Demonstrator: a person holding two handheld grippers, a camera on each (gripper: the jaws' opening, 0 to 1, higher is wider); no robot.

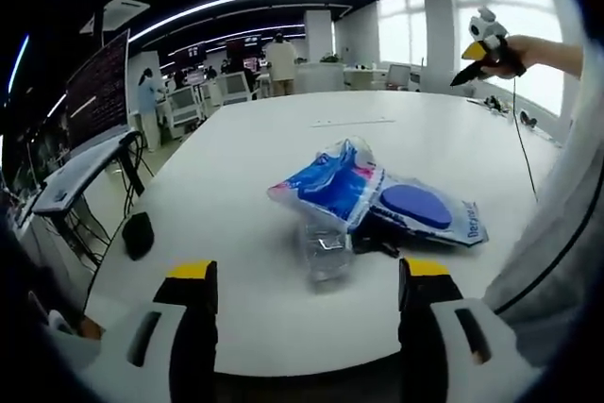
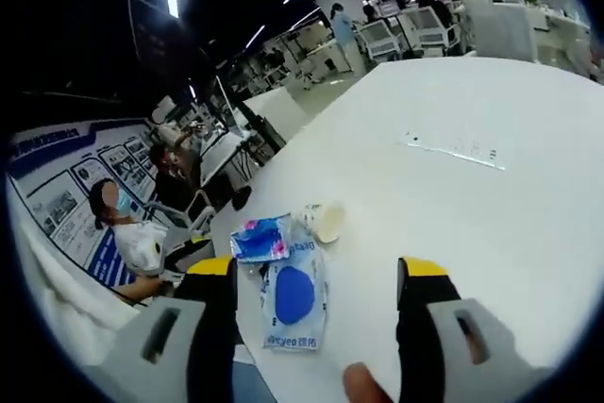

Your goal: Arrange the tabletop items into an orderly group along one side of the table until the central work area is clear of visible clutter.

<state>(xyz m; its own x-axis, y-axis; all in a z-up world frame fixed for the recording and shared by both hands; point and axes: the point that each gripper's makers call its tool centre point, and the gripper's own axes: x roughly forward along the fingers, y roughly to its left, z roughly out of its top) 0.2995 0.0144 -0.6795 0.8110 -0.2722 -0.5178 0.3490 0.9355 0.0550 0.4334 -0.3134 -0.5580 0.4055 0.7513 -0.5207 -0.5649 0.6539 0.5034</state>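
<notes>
left gripper [image 1: 307, 276] jaws apart | right gripper [image 2: 314, 276] jaws apart | crinkly plastic packet [image 1: 420, 207] | clear cup [image 1: 327, 247] | smooth white table [image 1: 283, 148]

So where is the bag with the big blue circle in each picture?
Left gripper view: the bag with the blue circle lies right of centre on the white table, above the gap between the jaws.
Right gripper view: the same bag sits low and left of centre, between the jaws.
Shared landmark: the crumpled blue and pink packet touches it in both views.
</notes>
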